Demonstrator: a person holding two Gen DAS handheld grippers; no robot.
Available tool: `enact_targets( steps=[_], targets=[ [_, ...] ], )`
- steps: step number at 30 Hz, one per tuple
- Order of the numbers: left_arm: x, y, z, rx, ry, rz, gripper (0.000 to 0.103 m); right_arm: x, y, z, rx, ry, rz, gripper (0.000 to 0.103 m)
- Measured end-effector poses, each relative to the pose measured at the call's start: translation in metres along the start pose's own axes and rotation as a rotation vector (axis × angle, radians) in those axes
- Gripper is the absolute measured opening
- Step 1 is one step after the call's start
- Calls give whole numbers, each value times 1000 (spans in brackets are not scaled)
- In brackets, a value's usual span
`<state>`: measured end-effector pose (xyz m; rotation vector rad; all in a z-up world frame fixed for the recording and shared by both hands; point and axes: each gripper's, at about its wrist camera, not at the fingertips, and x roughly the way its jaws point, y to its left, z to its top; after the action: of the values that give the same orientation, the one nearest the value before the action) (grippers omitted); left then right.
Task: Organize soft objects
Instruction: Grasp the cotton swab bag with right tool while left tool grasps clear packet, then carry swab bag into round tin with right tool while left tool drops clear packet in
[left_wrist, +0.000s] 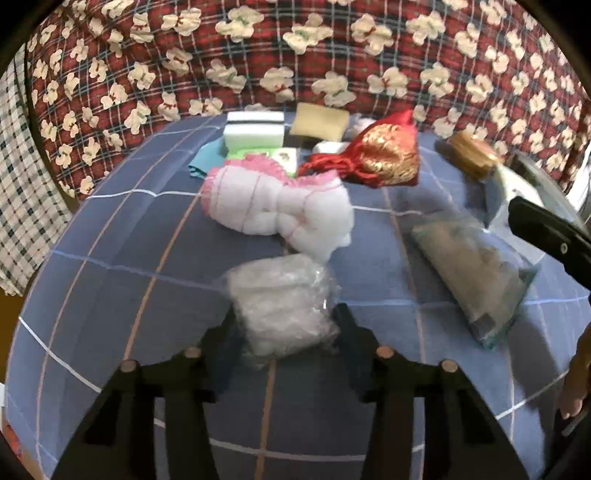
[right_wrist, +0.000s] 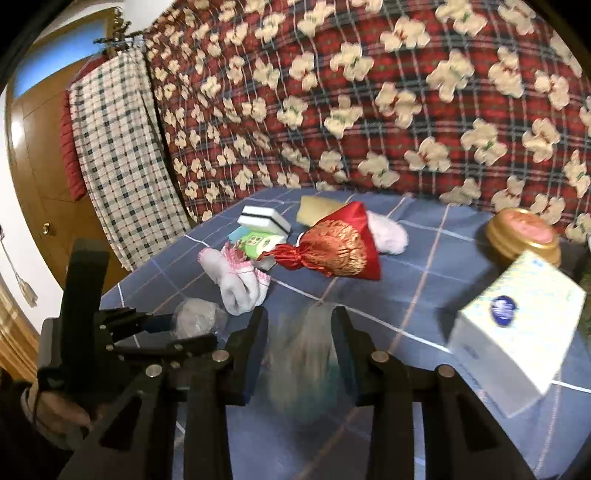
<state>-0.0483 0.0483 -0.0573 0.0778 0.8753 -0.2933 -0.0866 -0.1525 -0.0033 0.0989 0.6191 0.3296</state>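
**Two grippers straddling two soft packets on a blue checked cloth**

The left gripper (left_wrist: 286, 325) is bracketing a crinkled clear-plastic bundle (left_wrist: 282, 306), jaws apart on either flank, apparently positioned for a squeeze; firm contact cannot be confirmed. The right gripper (right_wrist: 299, 343) is framing a grey, blurred pouch (right_wrist: 304, 354) lying between its spread jaws. Beyond both sets of jaws, white-and-pink socks (left_wrist: 273, 206), a red-and-gold drawstring bag (left_wrist: 380, 155) and sponges (left_wrist: 255, 129) are waiting, loosely clustered for sorting.
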Motion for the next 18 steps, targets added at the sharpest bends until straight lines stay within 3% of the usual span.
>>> enact_targets(
  steps=[4,9,13,15,17,18],
  targets=[
    [-20,-1,-2,3,-96,-39,47,-15,-8,-2,12,-30,-9,26],
    [-52,-4,-1,12,-218,-54,47,-14,-20,-4,54,-12,51,27],
    [-66,-7,2,24,-263,-45,47,8,-18,-10,39,105,17,28],
    [-68,-6,3,26,-265,-55,47,16,-19,-13,40,150,8,49],
    [-70,-6,2,31,-267,-48,47,21,-18,-15,33,173,18,65],
    [-71,-7,2,32,-268,-44,47,24,-18,-17,29,186,23,68]
  ],
)
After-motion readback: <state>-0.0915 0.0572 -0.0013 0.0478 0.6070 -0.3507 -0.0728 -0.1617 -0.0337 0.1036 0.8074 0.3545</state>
